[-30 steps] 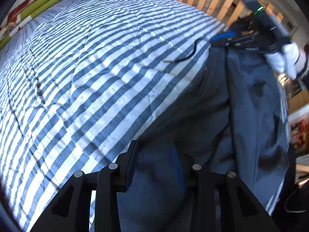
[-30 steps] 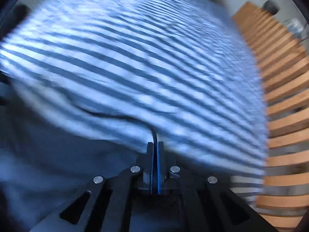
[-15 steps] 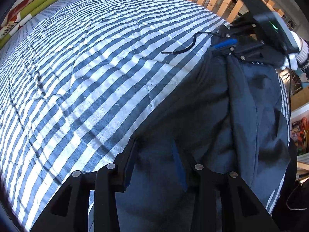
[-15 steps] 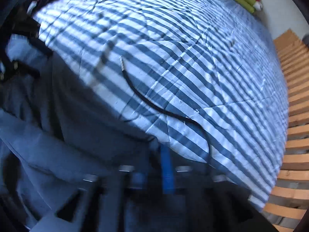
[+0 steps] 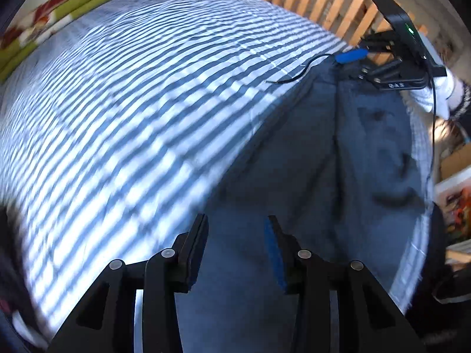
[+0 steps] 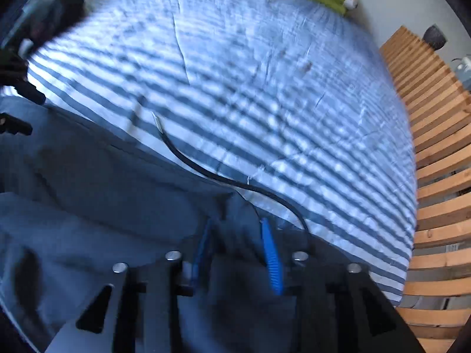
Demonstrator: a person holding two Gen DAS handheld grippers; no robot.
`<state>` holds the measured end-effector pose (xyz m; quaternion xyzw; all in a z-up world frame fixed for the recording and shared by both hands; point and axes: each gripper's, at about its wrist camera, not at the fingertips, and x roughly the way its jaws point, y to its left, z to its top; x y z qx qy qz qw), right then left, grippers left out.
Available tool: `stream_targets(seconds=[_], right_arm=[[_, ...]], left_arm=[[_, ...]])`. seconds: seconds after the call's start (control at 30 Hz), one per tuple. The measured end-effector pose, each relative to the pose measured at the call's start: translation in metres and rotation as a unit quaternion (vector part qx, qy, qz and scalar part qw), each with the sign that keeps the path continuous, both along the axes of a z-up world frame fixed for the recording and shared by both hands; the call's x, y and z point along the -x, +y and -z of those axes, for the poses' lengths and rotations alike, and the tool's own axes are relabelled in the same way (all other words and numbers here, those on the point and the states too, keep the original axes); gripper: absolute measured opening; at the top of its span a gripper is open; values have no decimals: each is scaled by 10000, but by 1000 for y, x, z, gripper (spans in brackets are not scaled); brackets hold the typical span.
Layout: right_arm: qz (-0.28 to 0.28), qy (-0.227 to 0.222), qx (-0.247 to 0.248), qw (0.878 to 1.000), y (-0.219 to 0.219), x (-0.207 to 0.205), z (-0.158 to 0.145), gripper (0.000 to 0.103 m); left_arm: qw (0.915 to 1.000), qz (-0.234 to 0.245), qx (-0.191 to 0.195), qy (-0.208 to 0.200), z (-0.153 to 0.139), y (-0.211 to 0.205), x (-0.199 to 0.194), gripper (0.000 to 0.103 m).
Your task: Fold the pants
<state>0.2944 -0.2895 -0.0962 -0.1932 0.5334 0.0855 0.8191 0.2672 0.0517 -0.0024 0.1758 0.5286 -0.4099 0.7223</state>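
Dark blue pants lying mostly flat along the near edge of the striped bed, doubled into one long strip with wrinkles left — probably one fold made, shorter folds still to do. Long way running from left claw to right claw, black drawstring at the right end. Left claw open over cloth, gripping nothing — right claw just opened, cloth loose between.
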Motion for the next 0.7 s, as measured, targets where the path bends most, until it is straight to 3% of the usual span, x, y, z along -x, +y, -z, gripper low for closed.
stream_targets(seconds=[0.1,0.33,0.4,0.53,0.6,0.63,0.7], right_arm=[[-558,17,-190,9983,22,26,-14,34],[-1666,285,353,9850,89,49,5,34],[-1887,310,462,9804,107,52,8,36],[-2276,412,792,9697,131,63,20,41],[-2324,477,929,9670,135,61,28,41],[-2326,475,998,9663,137,60,32,41],[-2357,456,1131,9642,138,58,37,41]], left_arm=[[9998,-15,-104,192,-4,42,35,43],[9965,102,-737,388,15,97,109,43],[9953,178,-924,213,22,99,119,43],[9958,50,-903,133,30,98,118,43],[9959,-38,-887,180,34,98,111,30],[9961,-61,-857,202,37,96,107,17],[9962,-70,-862,136,38,94,103,11]])
